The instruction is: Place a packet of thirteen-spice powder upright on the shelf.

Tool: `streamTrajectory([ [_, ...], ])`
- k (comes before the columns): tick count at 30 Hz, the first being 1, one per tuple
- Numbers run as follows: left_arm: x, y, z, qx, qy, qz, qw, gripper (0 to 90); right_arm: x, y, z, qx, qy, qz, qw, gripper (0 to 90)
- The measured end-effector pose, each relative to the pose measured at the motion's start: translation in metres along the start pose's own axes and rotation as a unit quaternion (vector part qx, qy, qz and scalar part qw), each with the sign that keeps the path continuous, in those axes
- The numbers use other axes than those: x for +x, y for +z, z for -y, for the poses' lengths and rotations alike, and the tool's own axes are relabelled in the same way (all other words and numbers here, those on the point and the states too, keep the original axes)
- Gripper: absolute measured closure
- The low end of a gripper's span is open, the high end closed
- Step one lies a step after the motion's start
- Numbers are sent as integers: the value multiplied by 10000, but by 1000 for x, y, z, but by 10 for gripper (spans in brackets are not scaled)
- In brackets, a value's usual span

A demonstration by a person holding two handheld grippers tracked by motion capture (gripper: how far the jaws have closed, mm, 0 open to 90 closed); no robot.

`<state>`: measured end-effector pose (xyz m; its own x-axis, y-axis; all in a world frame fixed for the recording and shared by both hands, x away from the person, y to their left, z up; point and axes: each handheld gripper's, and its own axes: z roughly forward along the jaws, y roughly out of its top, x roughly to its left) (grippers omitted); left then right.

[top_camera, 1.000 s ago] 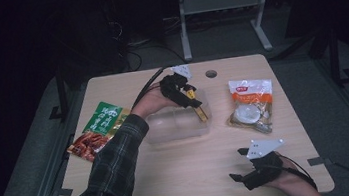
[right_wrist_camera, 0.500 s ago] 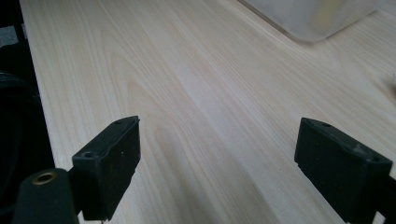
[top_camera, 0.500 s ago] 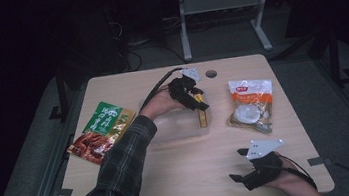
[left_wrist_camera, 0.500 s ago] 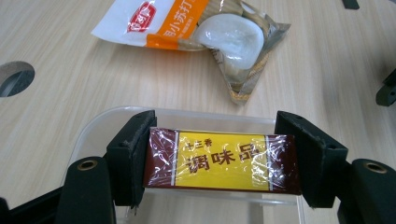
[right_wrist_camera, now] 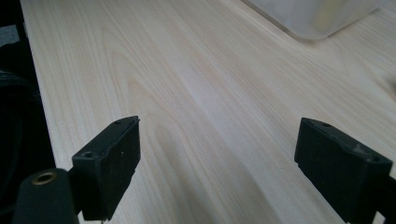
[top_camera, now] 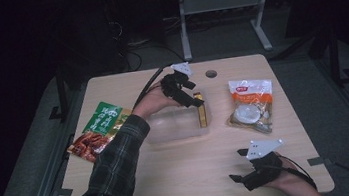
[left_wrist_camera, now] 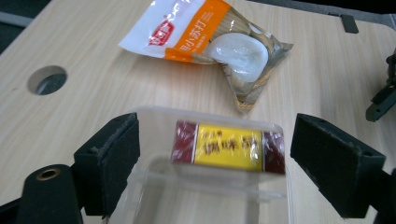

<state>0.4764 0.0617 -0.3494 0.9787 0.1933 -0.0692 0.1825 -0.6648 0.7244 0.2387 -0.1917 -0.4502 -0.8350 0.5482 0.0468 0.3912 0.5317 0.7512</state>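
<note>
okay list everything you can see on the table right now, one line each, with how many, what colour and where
Clear plastic box: one, see-through, middle of the table.
Small packet: one, yellow with dark red ends, standing inside the box against its right wall.
Snack bag: one, white and orange with a clear window, right of the box.
Snack pouch: one, green and red, left side of the table.
Table: one, light wood, with a round hole near its far edge.
Left tongs: one pair, black, over the box; the jaws have just opened wide and the packet stands free between them.
Right tongs: one pair, black, open, low over bare wood at the near right.
Sleeve: one, dark plaid, on the left arm.
</note>
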Motion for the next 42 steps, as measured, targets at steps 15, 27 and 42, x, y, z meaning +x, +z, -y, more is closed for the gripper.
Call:
streamTrajectory([
  [15, -21, -50, 33, -79, -409, -391, 9984, 147, 0, 1, 1, 54, 16, -2, 10000, 139],
  [27, -50, -79, 72, -48, -558, -758, 9956, 148, -1, 3, 1, 78, 20, 14, 10000, 139],
  [42, -92, -105, 128, -168, -801, -1133, 9902, 151, -2, 5, 0, 96, 46, 43, 9999, 139],
])
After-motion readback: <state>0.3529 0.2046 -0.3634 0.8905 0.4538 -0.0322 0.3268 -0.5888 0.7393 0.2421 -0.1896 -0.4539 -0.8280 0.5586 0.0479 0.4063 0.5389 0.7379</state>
